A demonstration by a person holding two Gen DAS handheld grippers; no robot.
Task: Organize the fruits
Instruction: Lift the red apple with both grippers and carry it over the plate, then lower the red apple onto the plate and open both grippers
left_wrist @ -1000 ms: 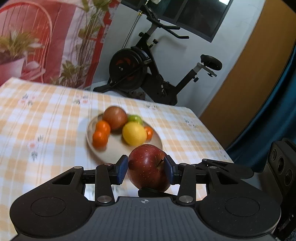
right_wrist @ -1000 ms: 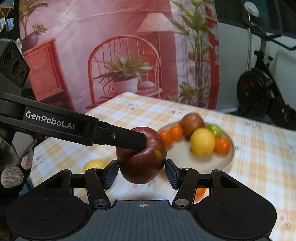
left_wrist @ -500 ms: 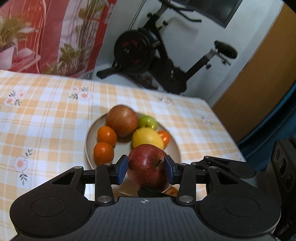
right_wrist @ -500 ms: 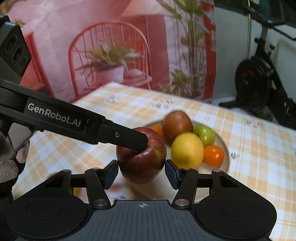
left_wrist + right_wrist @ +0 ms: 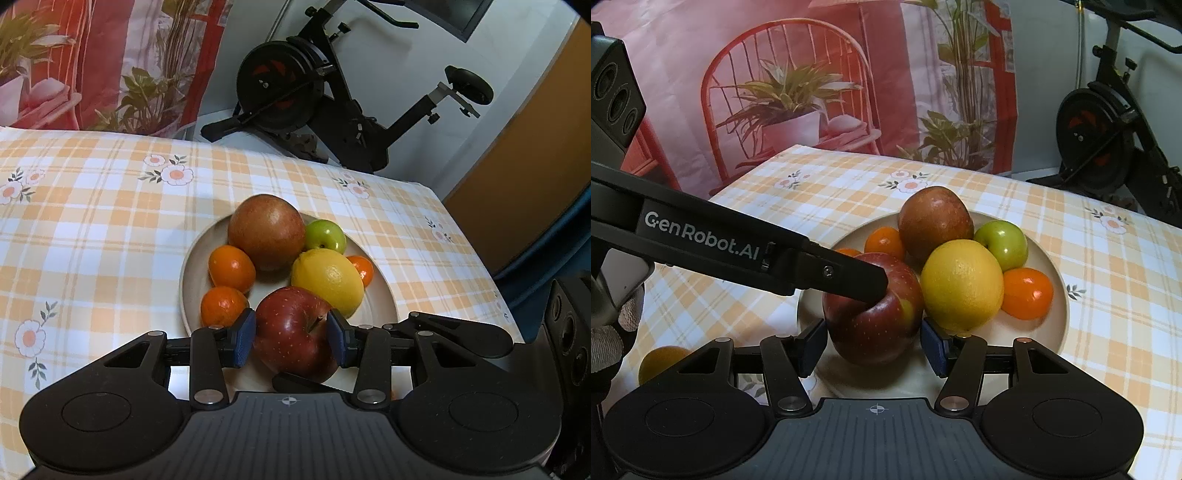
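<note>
Left hand-held gripper (image 5: 291,341) clamps the apple (image 5: 293,332) over the plate (image 5: 384,295) for placing (right hand-held gripper (image 5: 873,349) brackets it, ungripped).

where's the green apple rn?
On the far right of the plate in the left wrist view, the green apple sits between the brownish apple and the lemon.

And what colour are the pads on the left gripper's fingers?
Blue. The pads show best in the left wrist view, pressing the red apple.

Black left gripper (image 5: 291,340) with blue pads and silver screws; white "GenRobot.AI" lettering; grey knit glove (image 5: 613,332)
</note>
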